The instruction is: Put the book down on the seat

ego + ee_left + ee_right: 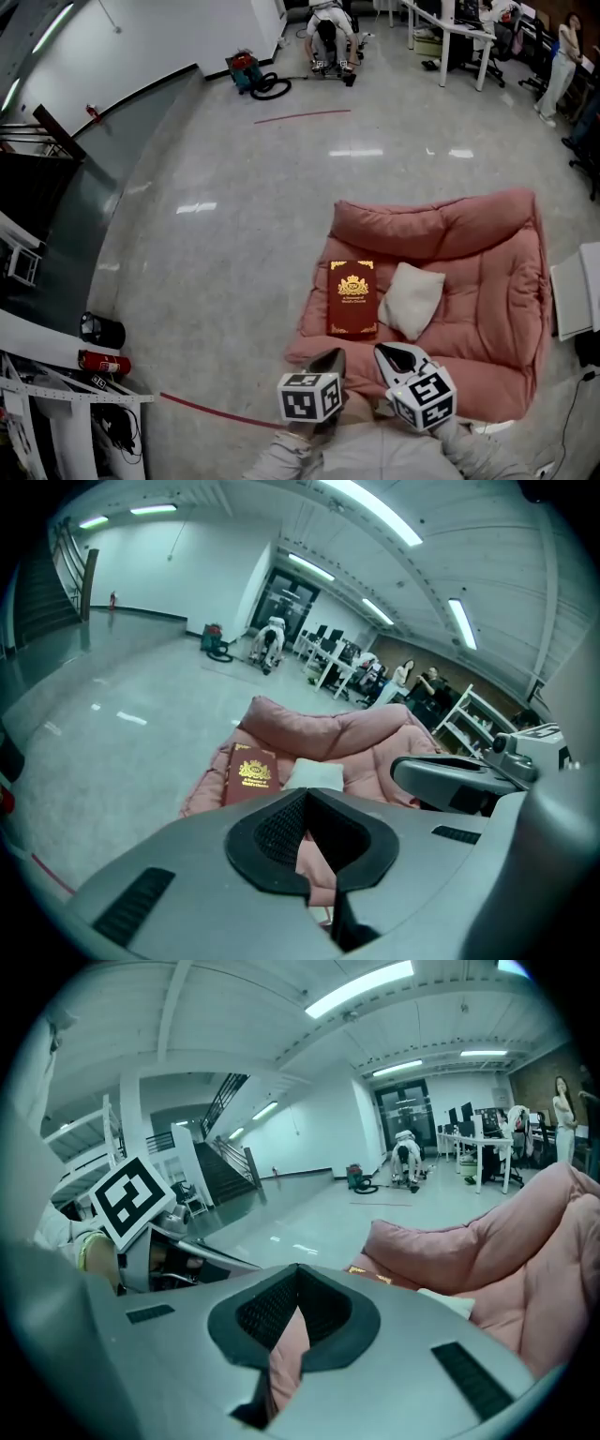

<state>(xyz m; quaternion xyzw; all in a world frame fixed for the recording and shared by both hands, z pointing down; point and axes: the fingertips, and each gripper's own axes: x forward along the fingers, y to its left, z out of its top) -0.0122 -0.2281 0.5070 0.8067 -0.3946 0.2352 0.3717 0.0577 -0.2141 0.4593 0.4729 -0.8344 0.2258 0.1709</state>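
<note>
A dark red book (352, 298) with a gold crest lies flat on the left part of the pink cushioned seat (487, 281), beside a small cream pillow (411, 298). In the left gripper view the book (250, 769) and pillow (314, 774) lie ahead on the seat (366, 733). My left gripper (328, 359) hangs over the seat's front edge, shut and empty, short of the book. My right gripper (394, 356) is beside it, also shut with nothing held. From the right gripper view (298, 1274) only a sliver of the book (370, 1274) shows past the jaws.
The seat rests on a glossy grey floor. A red fire extinguisher (103, 361) and racks stand at the left. A white shelf (572, 300) is at the seat's right. Far back are a vacuum cleaner (253, 75), a bent-over person (328, 28) and desks (459, 33).
</note>
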